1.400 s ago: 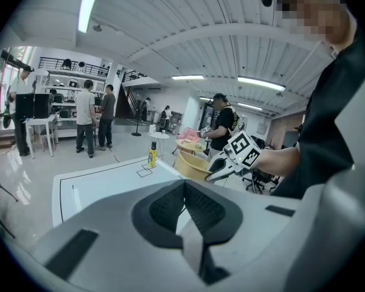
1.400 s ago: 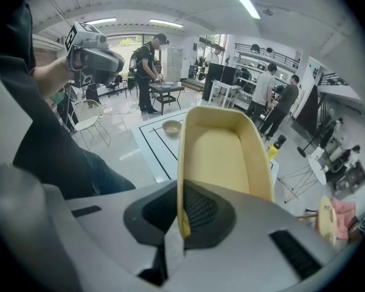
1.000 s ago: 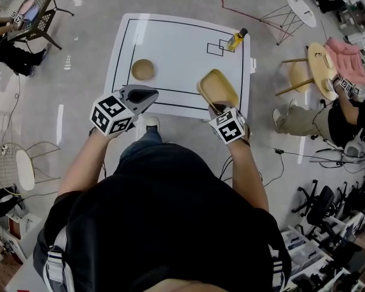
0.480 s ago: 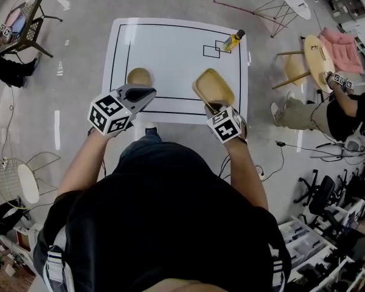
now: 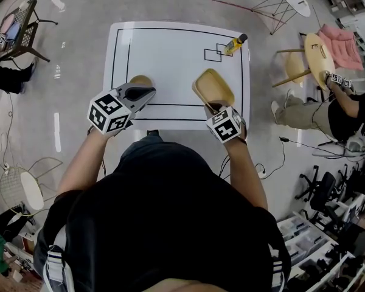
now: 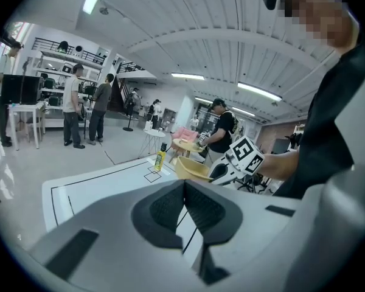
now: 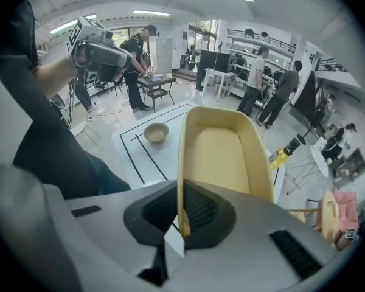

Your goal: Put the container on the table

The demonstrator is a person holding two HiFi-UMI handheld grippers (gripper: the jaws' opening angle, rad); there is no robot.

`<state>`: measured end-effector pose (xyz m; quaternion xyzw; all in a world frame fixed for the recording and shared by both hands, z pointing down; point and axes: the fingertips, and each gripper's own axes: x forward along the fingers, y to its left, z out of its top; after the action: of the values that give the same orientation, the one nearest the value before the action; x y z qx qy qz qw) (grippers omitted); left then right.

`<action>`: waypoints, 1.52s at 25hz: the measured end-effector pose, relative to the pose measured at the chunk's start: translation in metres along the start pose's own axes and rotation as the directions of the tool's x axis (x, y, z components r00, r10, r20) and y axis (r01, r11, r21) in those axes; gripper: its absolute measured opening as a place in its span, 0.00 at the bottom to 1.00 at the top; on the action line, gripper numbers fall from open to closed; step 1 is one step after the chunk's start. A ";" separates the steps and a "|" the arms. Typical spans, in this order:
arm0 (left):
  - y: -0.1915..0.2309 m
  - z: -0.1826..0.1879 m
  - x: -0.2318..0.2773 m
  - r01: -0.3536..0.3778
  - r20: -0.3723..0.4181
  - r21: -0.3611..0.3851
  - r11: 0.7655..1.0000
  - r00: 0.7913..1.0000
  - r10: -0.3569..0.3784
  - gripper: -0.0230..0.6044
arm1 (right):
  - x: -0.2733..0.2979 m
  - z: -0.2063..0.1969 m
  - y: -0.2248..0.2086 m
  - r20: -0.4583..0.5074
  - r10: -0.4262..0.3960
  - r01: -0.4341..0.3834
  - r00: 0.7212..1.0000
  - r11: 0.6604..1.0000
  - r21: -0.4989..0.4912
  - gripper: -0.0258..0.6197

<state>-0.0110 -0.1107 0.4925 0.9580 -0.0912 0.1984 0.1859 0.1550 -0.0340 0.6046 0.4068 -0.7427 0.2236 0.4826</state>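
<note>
White table (image 5: 176, 53) with black outlines; on it a tan bowl (image 5: 140, 78) and a yellow, black-capped bottle (image 5: 234, 42). Over its near edge, a pale yellow container (image 5: 216, 87).

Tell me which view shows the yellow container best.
The right gripper view: the yellow container fills the middle, its wall clamped between the right gripper's jaws. The head view shows it smaller from above, over the table's near right part. The left gripper view catches only a small slice of it.
</note>
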 end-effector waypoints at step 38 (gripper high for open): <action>0.038 0.016 -0.017 0.086 0.006 0.036 0.996 0.996 -0.086 0.05 | 0.001 0.044 0.011 -0.029 -0.049 0.050 0.998 0.998 0.024 0.05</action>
<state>-0.0303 -0.1503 0.4847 0.9649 -0.0469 0.1884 0.1766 0.1220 -0.0600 0.5866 0.4277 -0.7226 0.2267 0.4935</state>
